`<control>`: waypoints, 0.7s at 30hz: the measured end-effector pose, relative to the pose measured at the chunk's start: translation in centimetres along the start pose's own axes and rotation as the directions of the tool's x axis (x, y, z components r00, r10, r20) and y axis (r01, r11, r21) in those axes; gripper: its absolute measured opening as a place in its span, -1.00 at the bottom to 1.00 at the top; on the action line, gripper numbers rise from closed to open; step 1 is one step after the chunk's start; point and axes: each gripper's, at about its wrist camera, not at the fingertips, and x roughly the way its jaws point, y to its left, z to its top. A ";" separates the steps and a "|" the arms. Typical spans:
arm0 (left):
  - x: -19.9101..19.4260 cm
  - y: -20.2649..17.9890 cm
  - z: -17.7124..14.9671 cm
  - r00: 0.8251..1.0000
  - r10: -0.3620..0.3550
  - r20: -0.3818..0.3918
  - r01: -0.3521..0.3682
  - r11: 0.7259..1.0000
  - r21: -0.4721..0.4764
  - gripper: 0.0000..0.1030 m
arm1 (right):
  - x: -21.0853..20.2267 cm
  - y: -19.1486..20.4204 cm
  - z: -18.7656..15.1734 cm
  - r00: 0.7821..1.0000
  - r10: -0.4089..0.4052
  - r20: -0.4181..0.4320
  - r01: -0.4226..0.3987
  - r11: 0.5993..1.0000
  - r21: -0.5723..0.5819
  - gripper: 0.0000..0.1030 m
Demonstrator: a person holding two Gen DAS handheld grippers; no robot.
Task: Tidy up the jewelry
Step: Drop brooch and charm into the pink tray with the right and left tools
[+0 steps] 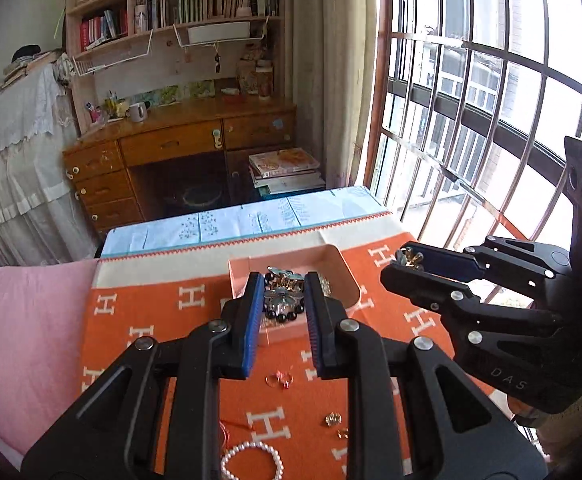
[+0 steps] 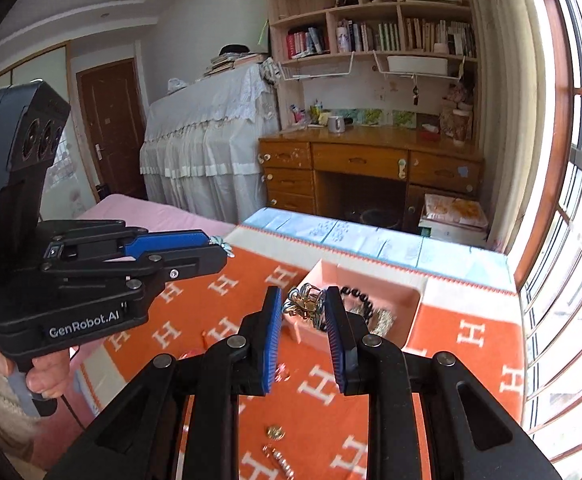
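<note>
My left gripper [image 1: 283, 279] is shut on a silver ornament [image 1: 284, 298], raised above the pink tray [image 1: 345, 270]; in the right wrist view the left gripper [image 2: 218, 247] shows the silver piece [image 2: 223, 246] at its tip. The right gripper [image 2: 304, 293] is shut on a gold filigree ornament [image 2: 303, 305], also above the tray [image 2: 413, 294]; from the left wrist view it [image 1: 402, 262] comes in from the right with the gold piece [image 1: 410, 258]. A black bead bracelet [image 2: 361, 296] lies in the tray.
On the orange blanket [image 1: 139, 320] lie a pearl bracelet [image 1: 251, 460], gold earrings [image 1: 333, 419] and small red rings [image 1: 279, 378]. Pink bedding [image 1: 23, 340] is at the left, a barred window [image 1: 471, 120] at the right, a wooden desk [image 1: 179, 140] beyond.
</note>
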 end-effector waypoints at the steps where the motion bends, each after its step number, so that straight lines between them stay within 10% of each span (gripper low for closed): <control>1: 0.9 0.1 0.8 1.000 0.002 -0.004 -0.002 1.000 -0.003 -0.65 | 0.8 -0.6 1.0 1.000 -0.013 0.002 0.013 1.000 0.010 -0.58; 8: 12.7 0.8 1.8 0.990 -0.014 -0.137 0.010 0.999 -0.031 -0.65 | 9.3 -6.6 3.6 0.990 -0.056 -0.130 0.072 0.990 0.124 -0.58; 17: 22.1 1.0 -2.0 0.948 -0.018 -0.316 0.000 0.998 -0.058 -0.64 | 17.7 -11.4 -1.7 0.922 -0.084 -0.378 0.167 0.967 0.192 -0.54; 21: 22.7 1.5 -2.8 0.935 -0.045 -0.351 0.012 0.996 -0.094 -0.26 | 17.2 -11.7 -3.6 0.922 -0.085 -0.377 0.174 0.963 0.208 -0.13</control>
